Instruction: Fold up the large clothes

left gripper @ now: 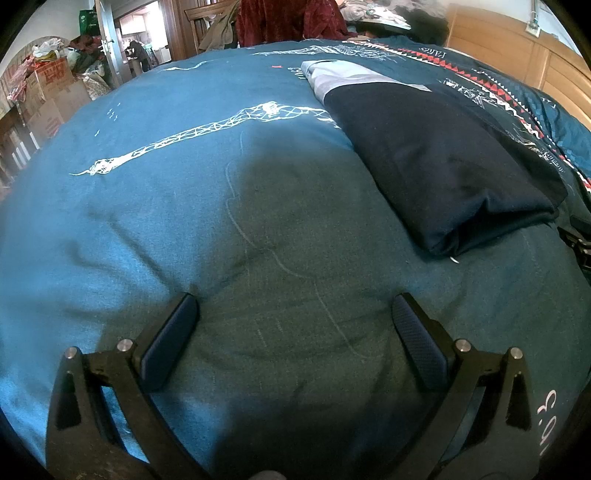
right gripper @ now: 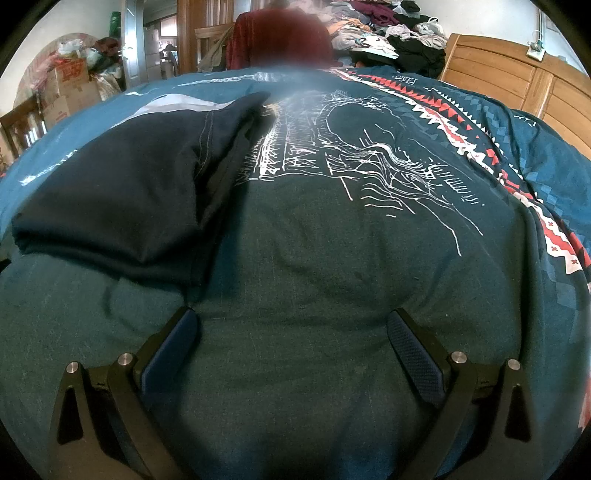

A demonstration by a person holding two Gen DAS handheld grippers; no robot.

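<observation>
1. Hovering low over a bed, the left gripper [left gripper: 293, 314] has its two blue-padded fingers spread wide apart and holds nothing; they seem to press lightly on the teal quilt [left gripper: 147, 221], though contact is hard to confirm.

2. Lying to the right of that gripper is the garment [left gripper: 443, 158], dark navy with a pale grey band at its far end. It looks already folded into a thick oblong, its near corner just beyond the right finger.

3. Further right, the right gripper [right gripper: 293, 328] is likewise wide apart and empty, resting at the quilt. In the right wrist view the garment lies to its front left, with a stitched seam showing along the upper edge.

4. Judging the step: the garment sits between the two grippers, so the fold appears nearly complete. A final fold or a smoothing pass would go best with each gripper taking a near corner and pinching all layers together, so that the stack does not slide apart. The soft quilt may bunch up into the grip, so pinch only the garment's edge.

5. The quilt is printed with white line drawings and, toward the right, a band of red, white and black triangles [right gripper: 480, 147]. It dents and wrinkles easily.

6. Around the bed, left to right: cardboard boxes [left gripper: 51, 96] and bags, an open doorway, a person in dark red [right gripper: 284, 40] at the far side, a heap of clothes [right gripper: 399, 33], and a wooden headboard [right gripper: 517, 81].
</observation>
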